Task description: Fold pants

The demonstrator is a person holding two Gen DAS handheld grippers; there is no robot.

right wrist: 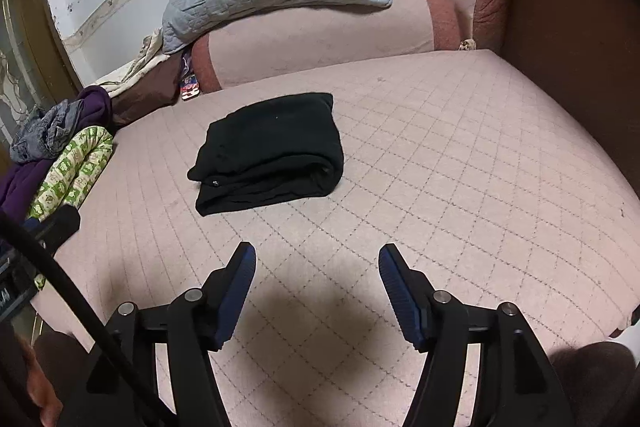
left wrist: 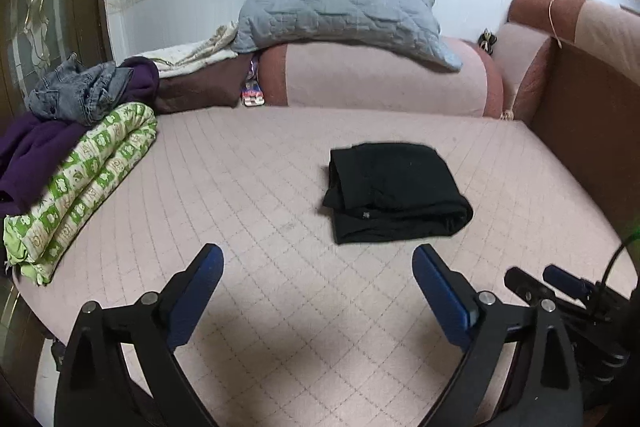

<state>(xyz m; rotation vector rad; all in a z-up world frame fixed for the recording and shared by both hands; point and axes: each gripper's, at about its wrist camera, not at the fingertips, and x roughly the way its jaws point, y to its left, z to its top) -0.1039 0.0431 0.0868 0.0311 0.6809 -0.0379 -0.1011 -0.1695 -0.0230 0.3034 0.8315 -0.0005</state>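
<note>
left tool point(left wrist: 318, 255) agape, right tool point(right wrist: 317, 254) agape

Black pants point(left wrist: 394, 191) on pink diamond-quilted mattress point(left wrist: 248, 195)

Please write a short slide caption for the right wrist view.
Black pants lie folded on the pink mattress; open hand-held gripper empty.

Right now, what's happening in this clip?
A person holds a gripper in each hand over a pink quilted bed. The black pants lie folded in a compact bundle on the bed, touched by neither gripper. The left gripper and the right gripper both hang short of the bundle, jaws open and empty. A pile of other clothes sits at the bed's left edge.
</note>
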